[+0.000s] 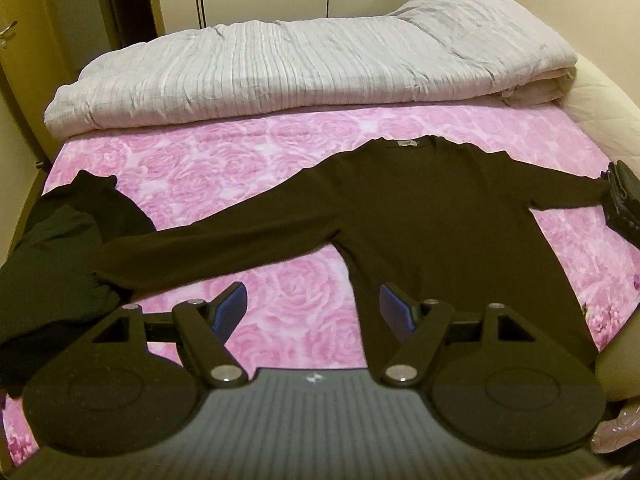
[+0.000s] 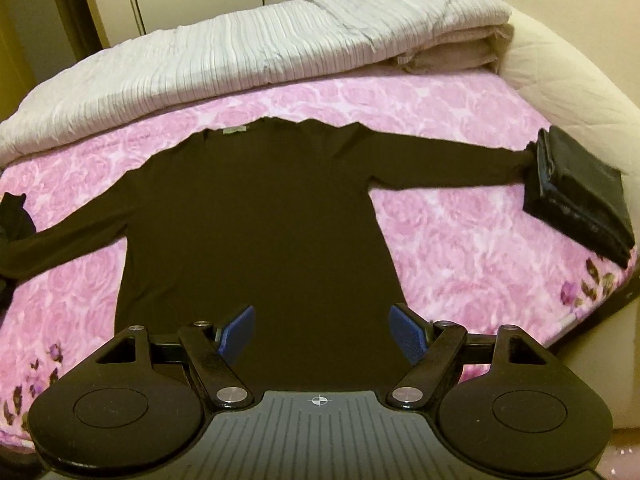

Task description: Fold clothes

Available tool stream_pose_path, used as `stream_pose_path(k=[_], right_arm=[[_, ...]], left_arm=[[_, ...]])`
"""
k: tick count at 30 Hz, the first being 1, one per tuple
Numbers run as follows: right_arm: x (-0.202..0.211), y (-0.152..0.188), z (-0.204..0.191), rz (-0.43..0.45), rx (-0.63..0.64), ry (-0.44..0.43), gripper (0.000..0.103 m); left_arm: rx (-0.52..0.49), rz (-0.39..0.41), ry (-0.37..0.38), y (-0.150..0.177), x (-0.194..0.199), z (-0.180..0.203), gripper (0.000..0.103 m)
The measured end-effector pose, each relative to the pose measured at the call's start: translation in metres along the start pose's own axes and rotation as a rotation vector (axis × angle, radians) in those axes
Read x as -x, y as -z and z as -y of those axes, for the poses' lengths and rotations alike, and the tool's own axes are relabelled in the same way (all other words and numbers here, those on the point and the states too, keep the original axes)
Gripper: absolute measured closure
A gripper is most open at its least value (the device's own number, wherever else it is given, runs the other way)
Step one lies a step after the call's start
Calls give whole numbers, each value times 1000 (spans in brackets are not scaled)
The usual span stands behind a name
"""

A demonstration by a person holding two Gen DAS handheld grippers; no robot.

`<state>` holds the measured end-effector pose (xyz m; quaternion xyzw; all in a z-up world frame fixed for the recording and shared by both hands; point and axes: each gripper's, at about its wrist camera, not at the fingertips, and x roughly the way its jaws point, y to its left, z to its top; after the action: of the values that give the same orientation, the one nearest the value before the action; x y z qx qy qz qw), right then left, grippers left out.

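The jaws of the left gripper (image 1: 313,310) and of the right gripper (image 2: 322,330) both stand apart with nothing between them, above the near hem of the dark long-sleeved sweater (image 2: 256,208). The sweater lies flat on the pink rose bedsheet (image 2: 460,248), sleeves spread, a folded dark garment (image 2: 580,196) at its right cuff. It looks soft, light and limp, so I would take it at a cuff or shoulder.

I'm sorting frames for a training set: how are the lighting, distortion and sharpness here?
Left wrist view: warm yellowish light, fisheye bends the bed edges, dark sweater shows almost no texture. Right wrist view: same cast, black corners, folded quilt curved, slight softness on the pink sheet.
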<state>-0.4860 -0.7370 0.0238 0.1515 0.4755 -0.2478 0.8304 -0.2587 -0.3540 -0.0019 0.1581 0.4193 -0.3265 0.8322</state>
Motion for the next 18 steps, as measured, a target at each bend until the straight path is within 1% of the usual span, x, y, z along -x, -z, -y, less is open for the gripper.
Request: stream_pose_path(k=[7, 11, 14, 16, 18], right_arm=[[-1, 0, -7, -1, 4, -8, 26], [-6, -3, -16, 4, 16, -29, 26], [-13, -7, -32, 20, 37, -98, 26], [-20, -11, -55, 22, 89, -153, 26], [-27, -16, -84, 19, 159, -208, 26]], left_arm=[[17, -7, -22, 6, 3, -5, 33], [33, -26, -53, 16, 8, -17, 33], [57, -30, -80, 28, 14, -34, 33], [82, -38, -104, 37, 17, -50, 33], [124, -54, -134, 49, 20, -74, 33]])
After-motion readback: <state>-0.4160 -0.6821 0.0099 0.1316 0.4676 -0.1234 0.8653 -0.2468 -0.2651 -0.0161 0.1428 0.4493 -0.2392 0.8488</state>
